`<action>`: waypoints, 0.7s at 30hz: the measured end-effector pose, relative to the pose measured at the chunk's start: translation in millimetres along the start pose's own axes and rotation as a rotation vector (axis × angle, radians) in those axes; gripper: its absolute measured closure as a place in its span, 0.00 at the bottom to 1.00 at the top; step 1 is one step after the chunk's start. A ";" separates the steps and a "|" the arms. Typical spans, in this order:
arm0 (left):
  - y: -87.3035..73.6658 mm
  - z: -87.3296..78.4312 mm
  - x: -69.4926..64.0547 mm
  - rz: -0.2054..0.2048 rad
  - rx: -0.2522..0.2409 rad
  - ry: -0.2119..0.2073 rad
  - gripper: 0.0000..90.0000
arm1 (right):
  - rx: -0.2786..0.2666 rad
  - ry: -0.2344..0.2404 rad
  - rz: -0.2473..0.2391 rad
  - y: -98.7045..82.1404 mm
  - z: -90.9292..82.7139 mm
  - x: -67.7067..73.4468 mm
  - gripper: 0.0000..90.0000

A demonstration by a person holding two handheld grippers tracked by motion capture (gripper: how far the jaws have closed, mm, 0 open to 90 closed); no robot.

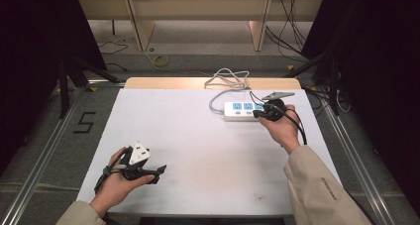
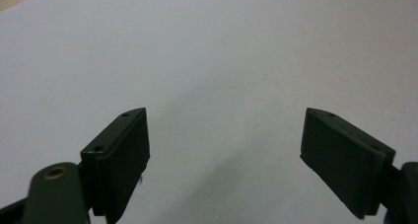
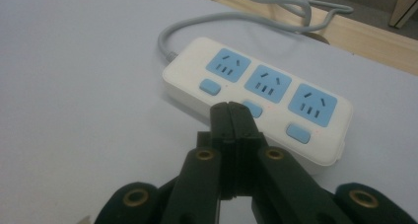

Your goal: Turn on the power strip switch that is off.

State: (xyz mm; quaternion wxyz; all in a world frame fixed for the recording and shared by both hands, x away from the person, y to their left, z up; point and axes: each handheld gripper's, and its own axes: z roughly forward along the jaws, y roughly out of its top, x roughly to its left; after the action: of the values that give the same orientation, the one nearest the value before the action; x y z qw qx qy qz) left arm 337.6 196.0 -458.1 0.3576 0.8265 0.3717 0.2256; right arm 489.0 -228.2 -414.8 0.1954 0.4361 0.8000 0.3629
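Partly claw-hidden: power strip's [image 3: 256, 98] middle switch [image 3: 255, 109].

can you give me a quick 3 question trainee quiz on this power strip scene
1. True or false: the right gripper has its jaws shut.
2. How many blue sockets does the white plastic power strip have?
3. Which part sits nearest the right gripper's tips: a) the grey cable b) the middle blue switch button c) the wooden table edge?

Key: 1 true; 2 three; 3 b.
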 end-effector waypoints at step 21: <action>-0.2 0.4 -0.4 0.007 0.004 -0.002 0.21 | 0.043 0.003 -0.002 5.9 19.8 0.6 1.00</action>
State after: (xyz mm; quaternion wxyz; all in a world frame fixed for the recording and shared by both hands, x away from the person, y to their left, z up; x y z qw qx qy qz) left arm 337.5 195.7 -458.5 0.3555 0.8286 0.3691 0.2253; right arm 504.4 -217.5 -423.4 0.1854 0.4387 0.8084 0.3461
